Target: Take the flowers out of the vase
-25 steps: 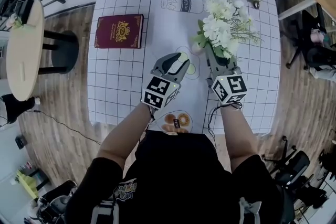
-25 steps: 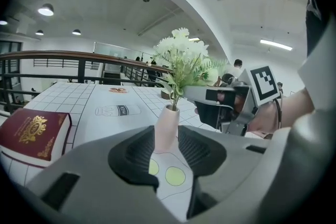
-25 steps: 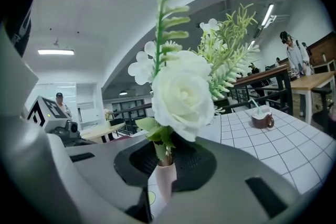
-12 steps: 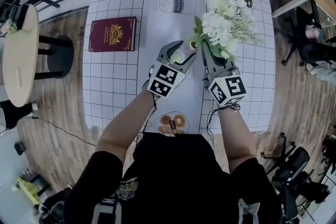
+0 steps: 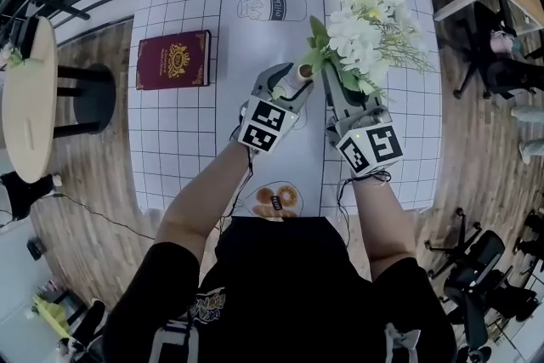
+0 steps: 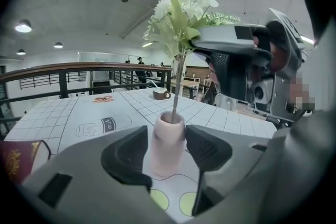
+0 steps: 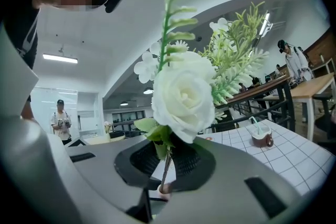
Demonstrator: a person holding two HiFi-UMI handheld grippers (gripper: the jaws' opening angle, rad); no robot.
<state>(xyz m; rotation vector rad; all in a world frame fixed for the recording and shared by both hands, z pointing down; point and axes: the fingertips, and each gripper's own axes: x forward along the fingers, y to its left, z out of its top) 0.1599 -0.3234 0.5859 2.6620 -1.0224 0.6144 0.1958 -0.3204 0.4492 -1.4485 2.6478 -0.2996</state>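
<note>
Left gripper (image 5: pixel 291 82) is released: jaws just been opening, now set wide either side of the pink vase (image 6: pixel 168 145), pads close to its wall but not pressing. Vase stands upright on the table's (image 5: pixel 183 140) plain centre strip, about halfway between near and far edges. Right gripper (image 7: pixel 167 164) sits above and just right of it, clenched on the stem (image 7: pixel 164 173) below the white flowers (image 5: pixel 364 23). The stem's lower end is in the vase mouth, so the flowers aren't out yet; the blooms lean toward the right edge. The table has a white grid cloth with a donut print (image 5: pixel 277 200) at the near edge and a milk bottle print (image 5: pixel 272 8) farther up. Red book (image 5: pixel 173 59) lies flat by the left edge; cup (image 6: pixel 160 94) sits near the far right corner. Beyond that: wood floor (image 5: pixel 102 208), a round wooden side table (image 5: pixel 25 89) off to the left, a dark railing (image 6: pixel 63 68), and a person (image 7: pixel 61 120) standing far back.
</note>
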